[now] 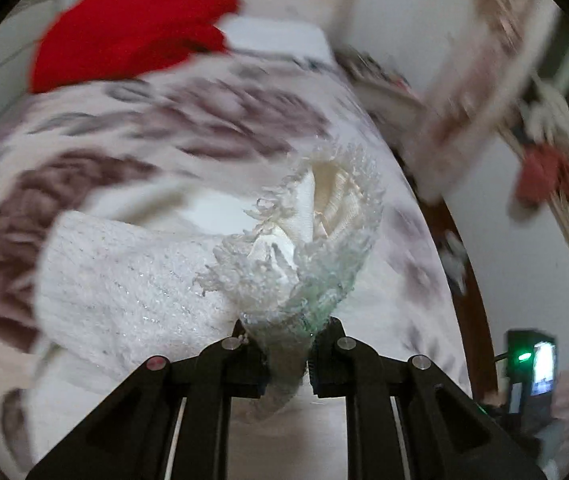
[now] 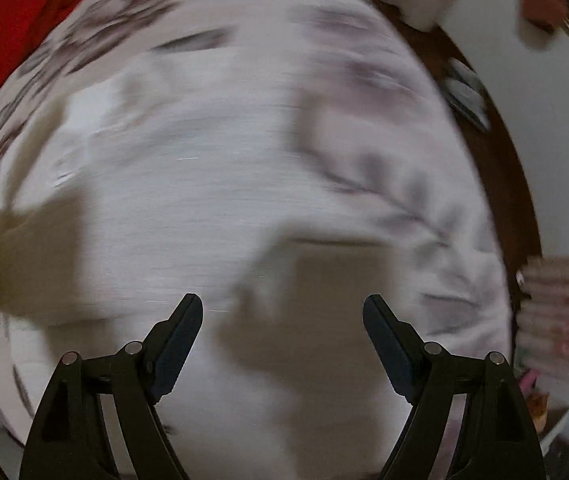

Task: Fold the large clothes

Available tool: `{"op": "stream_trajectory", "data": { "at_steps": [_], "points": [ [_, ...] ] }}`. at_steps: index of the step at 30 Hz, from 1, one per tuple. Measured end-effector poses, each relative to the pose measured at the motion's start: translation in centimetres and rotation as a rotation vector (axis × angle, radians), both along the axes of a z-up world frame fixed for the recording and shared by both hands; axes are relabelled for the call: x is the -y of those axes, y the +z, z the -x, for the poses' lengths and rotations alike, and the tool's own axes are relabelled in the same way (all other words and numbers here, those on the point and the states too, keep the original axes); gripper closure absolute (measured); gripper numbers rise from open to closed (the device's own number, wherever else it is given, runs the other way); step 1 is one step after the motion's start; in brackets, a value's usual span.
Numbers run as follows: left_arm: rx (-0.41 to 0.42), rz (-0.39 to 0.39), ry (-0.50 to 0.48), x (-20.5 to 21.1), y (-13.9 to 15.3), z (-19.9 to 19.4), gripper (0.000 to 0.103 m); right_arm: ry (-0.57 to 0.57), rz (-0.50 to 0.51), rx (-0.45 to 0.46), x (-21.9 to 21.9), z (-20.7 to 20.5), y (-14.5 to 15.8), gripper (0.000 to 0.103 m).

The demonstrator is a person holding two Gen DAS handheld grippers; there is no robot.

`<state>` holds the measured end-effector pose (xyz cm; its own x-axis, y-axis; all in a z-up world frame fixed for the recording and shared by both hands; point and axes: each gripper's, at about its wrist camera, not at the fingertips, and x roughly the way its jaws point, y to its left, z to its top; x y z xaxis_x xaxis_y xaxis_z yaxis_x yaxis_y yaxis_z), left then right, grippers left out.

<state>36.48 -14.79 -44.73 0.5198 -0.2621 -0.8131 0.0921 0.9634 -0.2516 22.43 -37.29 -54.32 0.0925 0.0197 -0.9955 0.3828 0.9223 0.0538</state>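
A white knitted garment [image 1: 124,272] with a fringed edge lies on a bed with a floral cover [image 1: 188,120]. My left gripper [image 1: 286,328] is shut on the fringed edge of the garment [image 1: 324,216] and holds it lifted above the bed. In the right wrist view the picture is blurred by motion. My right gripper [image 2: 283,308] is open and empty above the white garment [image 2: 212,200], which lies spread on the floral cover [image 2: 384,92].
A red garment [image 1: 132,32] lies at the far end of the bed and shows in the right wrist view [image 2: 12,40] at top left. A dark wooden bed edge [image 2: 496,168] runs along the right. Folded pinkish cloth [image 2: 564,312] is at the right.
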Motion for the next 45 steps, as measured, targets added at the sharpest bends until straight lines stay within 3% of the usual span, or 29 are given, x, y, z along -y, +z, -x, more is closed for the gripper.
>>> {"op": "stream_trajectory", "data": {
  "at_steps": [2, 5, 7, 8, 9, 11, 15, 21, 24, 25, 26, 27, 29, 33, 35, 37, 40, 41, 43, 45],
  "points": [
    [-0.064, -0.026, -0.047, 3.9, -2.9, -0.8, 0.091, -0.050, -0.026, -0.014, 4.1, 1.0, -0.8, 0.019],
    [-0.158, -0.064, -0.074, 6.6, -6.2, -1.6, 0.089, -0.095, -0.069, -0.009, 8.0, 2.4, -1.5, 0.019],
    [-0.207, -0.083, -0.077, 7.2, -7.6, -2.2, 0.077, -0.127, -0.127, 0.022, 10.2, 3.3, -1.6, 0.019],
    [-0.217, -0.078, -0.078, 7.3, -7.8, -2.2, 0.065, -0.137, -0.153, 0.038, 10.8, 3.6, -1.6, 0.019],
    [-0.218, -0.076, -0.080, 7.0, -7.8, -2.1, 0.042, -0.150, -0.196, 0.058, 11.6, 3.9, -1.7, 0.019],
    [-0.209, -0.088, -0.083, 5.8, -7.0, -1.8, 0.018, -0.173, -0.283, 0.098, 12.3, 4.1, -1.9, 0.019],
    [-0.187, -0.097, -0.005, 1.1, -5.2, -1.1, 0.017, -0.190, -0.427, 0.156, 11.8, 3.1, -1.0, 0.019],
    [-0.200, -0.301, 0.236, -9.4, -5.7, 0.9, 0.017, -0.138, -0.637, 0.194, 7.8, -1.5, -1.6, 0.019],
    [-0.260, -0.361, 0.306, -12.9, -8.1, 1.5, 0.017, -0.056, -0.609, 0.112, 4.4, -4.7, -3.5, 0.019],
    [-0.270, -0.370, 0.322, -13.7, -8.5, 1.5, 0.017, -0.039, -0.570, 0.073, 3.5, -5.4, -4.2, 0.027],
    [-0.281, -0.385, 0.343, -14.4, -9.0, 1.7, 0.017, -0.029, -0.535, 0.030, 2.5, -6.1, -5.2, 0.044],
    [-0.285, -0.390, 0.354, -14.8, -9.2, 1.9, 0.017, -0.022, -0.532, 0.016, 1.7, -6.7, -5.8, 0.084],
    [-0.280, -0.385, 0.370, -15.3, -9.3, 1.9, 0.017, -0.002, -0.436, 0.019, 0.8, -7.1, -4.8, 0.088],
    [-0.253, -0.377, 0.386, -15.1, -9.1, 1.3, 0.017, 0.053, -0.343, 0.164, 0.7, -7.3, 0.8, 0.096],
    [-0.254, -0.396, 0.382, -14.7, -9.5, 0.6, 0.017, 0.080, -0.283, 0.233, 0.9, -8.0, 2.8, 0.096],
    [-0.273, -0.405, 0.376, -14.1, -10.2, -0.2, 0.017, 0.122, -0.247, 0.249, 0.7, -9.5, 2.4, 0.096],
    [-0.270, -0.374, 0.357, -13.4, -9.7, -1.1, 0.017, 0.264, -0.272, 0.007, -0.8, -13.1, -3.0, 0.095],
    [-0.260, -0.374, 0.346, -12.9, -9.4, -1.4, 0.017, 0.255, -0.316, -0.047, -0.5, -13.6, -3.9, 0.091],
    [-0.244, -0.371, 0.317, -12.0, -8.9, -2.3, 0.017, 0.184, -0.397, 0.020, 1.5, -13.9, -2.6, 0.065],
    [-0.244, -0.348, 0.282, -11.0, -8.7, -3.7, 0.017, 0.079, -0.432, 0.088, 4.1, -13.9, -1.7, 0.054]
  ]
}}
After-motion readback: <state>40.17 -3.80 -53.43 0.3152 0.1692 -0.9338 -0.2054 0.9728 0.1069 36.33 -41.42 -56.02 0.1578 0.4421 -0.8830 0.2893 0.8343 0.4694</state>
